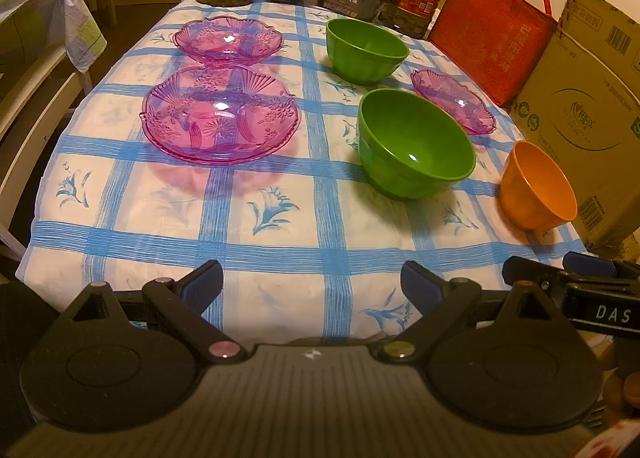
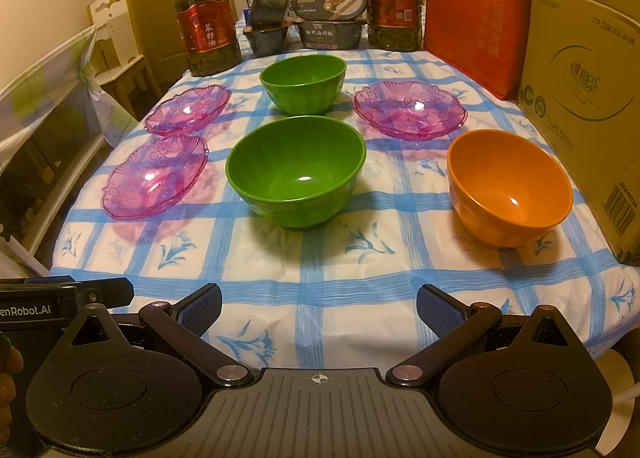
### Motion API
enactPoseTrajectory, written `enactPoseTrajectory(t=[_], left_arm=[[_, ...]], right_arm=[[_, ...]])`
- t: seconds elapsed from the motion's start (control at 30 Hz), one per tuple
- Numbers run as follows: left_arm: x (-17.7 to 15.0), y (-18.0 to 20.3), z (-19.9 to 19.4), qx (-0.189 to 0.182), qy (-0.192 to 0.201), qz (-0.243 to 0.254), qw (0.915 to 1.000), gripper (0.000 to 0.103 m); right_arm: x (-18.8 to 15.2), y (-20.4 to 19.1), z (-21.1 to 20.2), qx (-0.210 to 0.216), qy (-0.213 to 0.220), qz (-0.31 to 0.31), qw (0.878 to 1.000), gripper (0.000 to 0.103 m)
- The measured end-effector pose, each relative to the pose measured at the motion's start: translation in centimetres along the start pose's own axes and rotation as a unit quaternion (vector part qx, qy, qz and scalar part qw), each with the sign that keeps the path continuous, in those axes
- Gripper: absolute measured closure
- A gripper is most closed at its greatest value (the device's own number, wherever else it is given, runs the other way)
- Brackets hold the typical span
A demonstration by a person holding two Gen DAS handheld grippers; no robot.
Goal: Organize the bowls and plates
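Nothing is stacked yet: both your left gripper [image 1: 311, 282] and right gripper [image 2: 319, 304] hover with jaws spread, empty. Start by nesting the near green bowl [image 2: 296, 169], at 12 o'clock, into the far green bowl [image 2: 303, 83]; pink plates [image 2: 156, 175] lie at 10.

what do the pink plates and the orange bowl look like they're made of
Pink plates: likely clear tinted plastic, possibly pressed glass. You can see the tablecloth through them, and they have a moulded fan-and-flower relief and glossy highlights.
Orange bowl: probably opaque plastic or melamine, with uniform colour and a smooth, shiny inside.
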State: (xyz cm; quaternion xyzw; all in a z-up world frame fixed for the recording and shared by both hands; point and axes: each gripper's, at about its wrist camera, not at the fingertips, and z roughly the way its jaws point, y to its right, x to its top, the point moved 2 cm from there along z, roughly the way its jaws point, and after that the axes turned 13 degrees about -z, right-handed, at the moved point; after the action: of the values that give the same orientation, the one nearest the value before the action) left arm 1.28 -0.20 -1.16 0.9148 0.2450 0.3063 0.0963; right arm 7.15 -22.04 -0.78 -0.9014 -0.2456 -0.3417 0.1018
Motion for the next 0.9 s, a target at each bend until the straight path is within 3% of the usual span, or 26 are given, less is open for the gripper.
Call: enactPoseTrajectory(t=[0.9], left_arm=[[-0.09,-0.37,-0.01,-0.001,0.000,-0.004,1.0000,0.008]], right_arm=[[-0.27,0.01,0.22,0.001,-0.002,0.005,1.000,0.000]])
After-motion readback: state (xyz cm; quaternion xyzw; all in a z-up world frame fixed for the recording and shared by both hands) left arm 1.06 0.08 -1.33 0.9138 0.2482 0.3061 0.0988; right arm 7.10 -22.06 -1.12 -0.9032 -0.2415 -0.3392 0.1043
